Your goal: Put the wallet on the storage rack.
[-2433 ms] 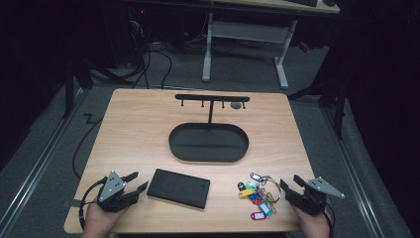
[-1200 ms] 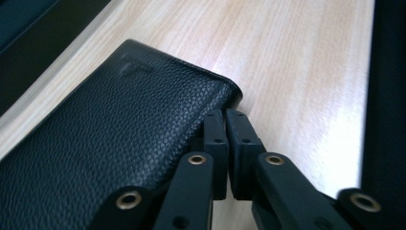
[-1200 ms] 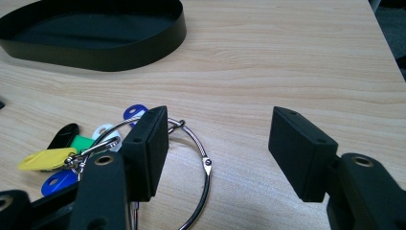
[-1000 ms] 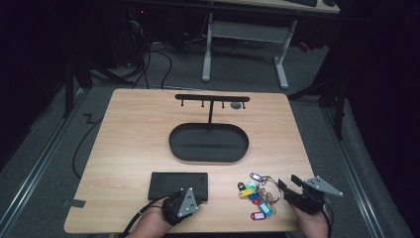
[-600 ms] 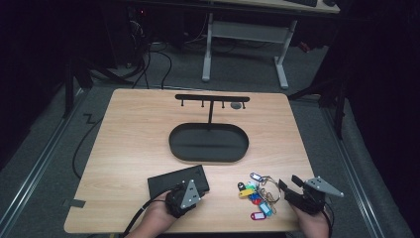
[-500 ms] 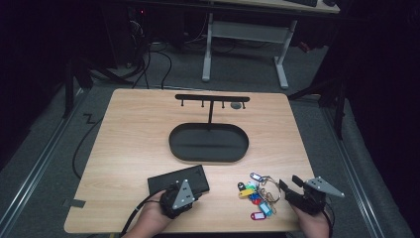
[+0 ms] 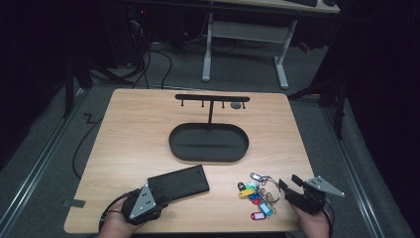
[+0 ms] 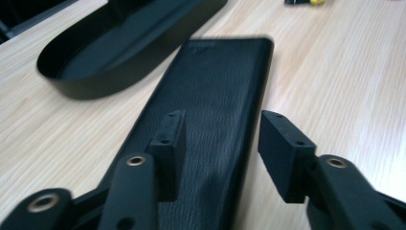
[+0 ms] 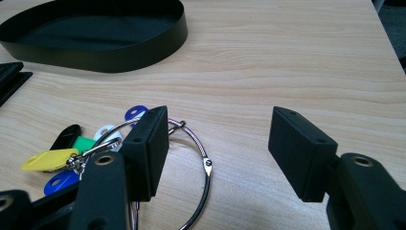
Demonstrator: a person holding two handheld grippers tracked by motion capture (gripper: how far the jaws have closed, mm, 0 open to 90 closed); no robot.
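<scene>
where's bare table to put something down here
Free: the left side of the table, beside the oval tray, and the right strip past the tray. Crowded: the near edge, with the black case and key bunch.

Black textured case (image 7: pixel 177 183), black oval tray (image 7: pixel 208 143), multicoloured key tags (image 7: pixel 254 195), pale woodgrain table (image 7: pixel 133 129)

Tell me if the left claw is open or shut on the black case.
Open. The left claw has just been opening; its pads stand apart over the black case, not pressing it.

High view overlooks the table (image 7: pixel 148 129); both gripper views skim it closely.
</scene>
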